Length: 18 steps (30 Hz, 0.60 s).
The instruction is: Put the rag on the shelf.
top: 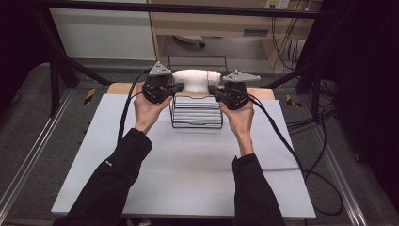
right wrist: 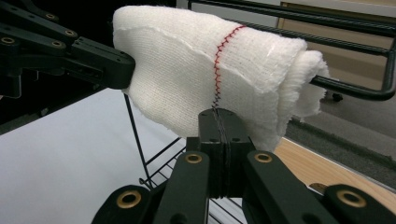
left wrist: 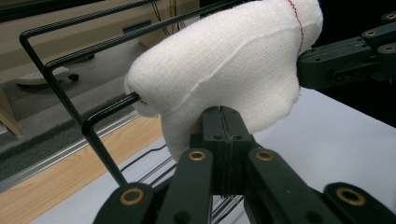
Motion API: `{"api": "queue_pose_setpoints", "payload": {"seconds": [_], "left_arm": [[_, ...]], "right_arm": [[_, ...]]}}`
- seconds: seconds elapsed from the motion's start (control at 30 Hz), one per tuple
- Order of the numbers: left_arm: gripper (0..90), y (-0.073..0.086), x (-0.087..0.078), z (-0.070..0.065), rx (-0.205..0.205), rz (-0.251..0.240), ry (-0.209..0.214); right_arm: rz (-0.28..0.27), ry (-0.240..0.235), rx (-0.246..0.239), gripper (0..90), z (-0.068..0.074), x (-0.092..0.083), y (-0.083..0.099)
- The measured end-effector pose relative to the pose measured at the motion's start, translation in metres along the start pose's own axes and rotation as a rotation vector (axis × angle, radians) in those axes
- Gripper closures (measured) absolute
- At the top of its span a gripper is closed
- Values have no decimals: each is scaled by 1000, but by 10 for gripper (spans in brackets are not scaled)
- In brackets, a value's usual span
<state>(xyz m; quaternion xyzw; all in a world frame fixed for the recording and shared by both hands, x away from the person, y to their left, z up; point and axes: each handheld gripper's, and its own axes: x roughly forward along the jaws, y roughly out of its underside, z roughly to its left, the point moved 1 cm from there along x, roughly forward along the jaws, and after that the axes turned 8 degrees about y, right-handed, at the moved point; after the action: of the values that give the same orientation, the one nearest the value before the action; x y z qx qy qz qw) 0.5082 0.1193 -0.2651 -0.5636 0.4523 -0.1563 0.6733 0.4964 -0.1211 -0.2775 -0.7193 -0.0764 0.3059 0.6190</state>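
One white cloth, knitted with a red stitched seam, sits draped over the top bars of the wire rack at the far side of the counter. We hold it from both ends. Our left tongs have their jaws pressed together with the cloth's lower edge pinched between them, and our right tongs are closed the same way on the edge near the red seam. In the high view both tongs flank the cloth, one at each end, above the rack.

We judge the work to be at mid-point: the cloth is gripped on both sides and hangs on the rack's bars, but whether it is being hung or lifted off we cannot tell. What seems left is to move it along or off the bars and let go.
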Motion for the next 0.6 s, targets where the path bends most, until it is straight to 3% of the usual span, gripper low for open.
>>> {"api": "queue_pose_setpoints", "payload": {"seconds": [0.3,0.6], "left_arm": [[854,-1,-7,-3,15,0,7],[670,2,-21,-8,32,21,10]], "right_arm": [[-27,-27,3,839,0,-11,-3],[-23,-37,14,693,-5,-33,-7]]}}
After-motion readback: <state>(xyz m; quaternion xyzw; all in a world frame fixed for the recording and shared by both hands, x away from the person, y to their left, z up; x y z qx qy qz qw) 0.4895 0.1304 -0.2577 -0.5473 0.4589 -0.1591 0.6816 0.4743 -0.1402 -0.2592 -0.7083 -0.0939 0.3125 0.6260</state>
